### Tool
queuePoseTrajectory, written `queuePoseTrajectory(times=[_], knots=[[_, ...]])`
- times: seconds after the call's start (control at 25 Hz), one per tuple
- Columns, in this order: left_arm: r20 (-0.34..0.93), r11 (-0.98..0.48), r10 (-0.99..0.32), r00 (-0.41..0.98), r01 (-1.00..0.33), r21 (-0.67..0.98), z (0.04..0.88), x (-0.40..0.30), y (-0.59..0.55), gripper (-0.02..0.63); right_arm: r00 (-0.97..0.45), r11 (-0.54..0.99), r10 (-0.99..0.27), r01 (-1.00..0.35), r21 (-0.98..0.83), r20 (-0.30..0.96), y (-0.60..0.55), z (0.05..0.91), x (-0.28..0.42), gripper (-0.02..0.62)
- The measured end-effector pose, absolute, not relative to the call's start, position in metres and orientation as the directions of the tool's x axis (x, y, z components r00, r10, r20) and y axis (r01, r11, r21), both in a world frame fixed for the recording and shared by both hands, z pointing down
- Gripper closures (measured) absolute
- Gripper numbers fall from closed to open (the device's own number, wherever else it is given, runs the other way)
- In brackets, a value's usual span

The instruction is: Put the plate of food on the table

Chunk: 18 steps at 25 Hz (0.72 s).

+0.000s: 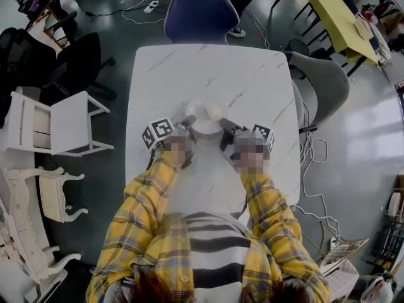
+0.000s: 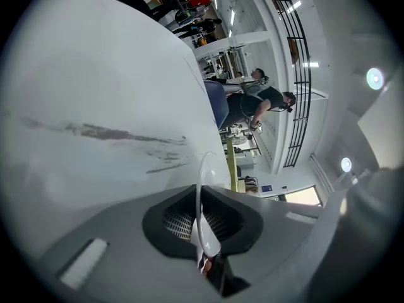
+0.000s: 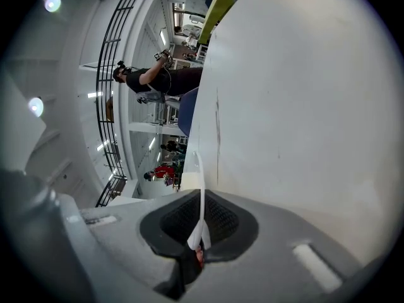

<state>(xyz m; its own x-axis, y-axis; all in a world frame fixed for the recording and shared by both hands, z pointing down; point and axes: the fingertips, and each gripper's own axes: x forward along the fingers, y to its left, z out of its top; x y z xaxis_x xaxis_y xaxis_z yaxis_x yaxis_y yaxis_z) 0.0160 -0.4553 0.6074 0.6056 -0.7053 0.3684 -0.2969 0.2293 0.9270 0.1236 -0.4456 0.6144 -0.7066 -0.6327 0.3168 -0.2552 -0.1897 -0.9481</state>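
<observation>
White on white makes this hard to read from above. The round white plate (image 1: pixel 203 120) is over the near middle of the white marble-patterned table (image 1: pixel 208 74), with a pale piece of food (image 1: pixel 214 111) resting toward its far right part.

I hold it from two opposite sides. The left hand-held gripper (image 1: pixel 188 122) pinches the left rim and the right hand-held gripper (image 1: pixel 225 129) pinches the right rim. In each gripper view the thin edge of the plate runs straight down between the ribbed dark pads, and the jaws are closed narrow on it.

Two grips across the plate make sense to me. The rim is thin and looks smooth, so one pinch alone would likely let it swing and tip the food off, while a pair holds it level. Both tools come in low and nearly flat, which suits setting it down without tilting.

From these views I cannot tell whether the base already touches the tabletop or hangs just above it. I judge the placing step close to done. What is left is to make sure the plate rests, then ease both pairs of jaws apart together. The blue chair (image 1: pixel 202 14) at the far side is well apart from all this.
</observation>
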Motion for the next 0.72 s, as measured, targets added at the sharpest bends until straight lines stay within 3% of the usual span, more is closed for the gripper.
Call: queuePoseTrajectory(times=[0.72], knots=[[0.436,0.282,-0.708,0.556,-0.343,0.896,0.617,0.001,-0.458,0.589,-0.729,-0.177,-0.593,-0.297,-0.938,0.342,-0.461,0.62,0.108,0.588]])
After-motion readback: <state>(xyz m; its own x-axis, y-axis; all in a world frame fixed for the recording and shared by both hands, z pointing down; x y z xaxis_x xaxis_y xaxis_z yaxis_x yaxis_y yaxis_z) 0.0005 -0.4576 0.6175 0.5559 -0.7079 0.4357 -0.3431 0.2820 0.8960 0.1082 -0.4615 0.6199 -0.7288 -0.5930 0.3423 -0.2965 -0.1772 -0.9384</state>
